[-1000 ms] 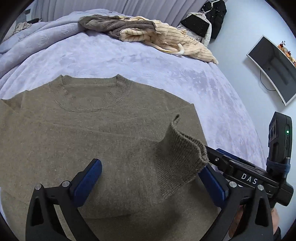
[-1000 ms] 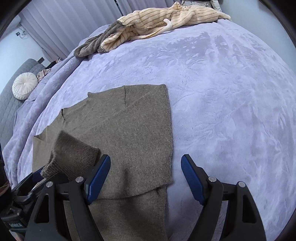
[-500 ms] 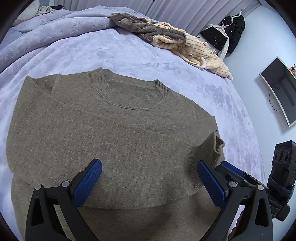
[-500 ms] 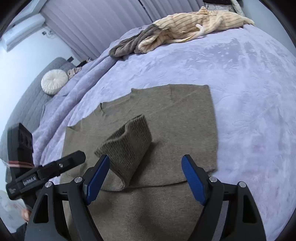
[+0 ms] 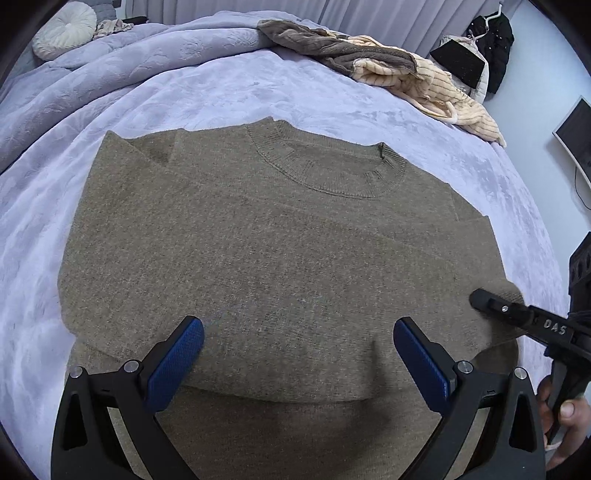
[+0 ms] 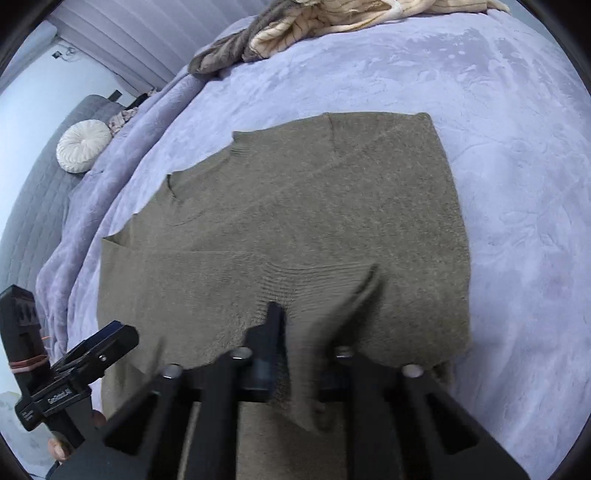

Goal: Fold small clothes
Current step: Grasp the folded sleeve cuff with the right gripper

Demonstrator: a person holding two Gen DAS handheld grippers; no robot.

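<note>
Matt knitted wool sweater (image 5: 280,258), plush velvety bedspread (image 5: 258,96), textured rubbery pads (image 5: 173,363)

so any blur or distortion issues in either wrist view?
Left wrist: sharp, heavy fisheye bowing of the sweater, dark vignette corners. Right wrist: motion blur on the right tool and the sweater fold it pinches; bedspread softly smeared, no glare.

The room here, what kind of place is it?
Most likely a bedroom: a bed under a lilac blanket, a round cushion at its head, and clothes hanging by the wall.
</note>
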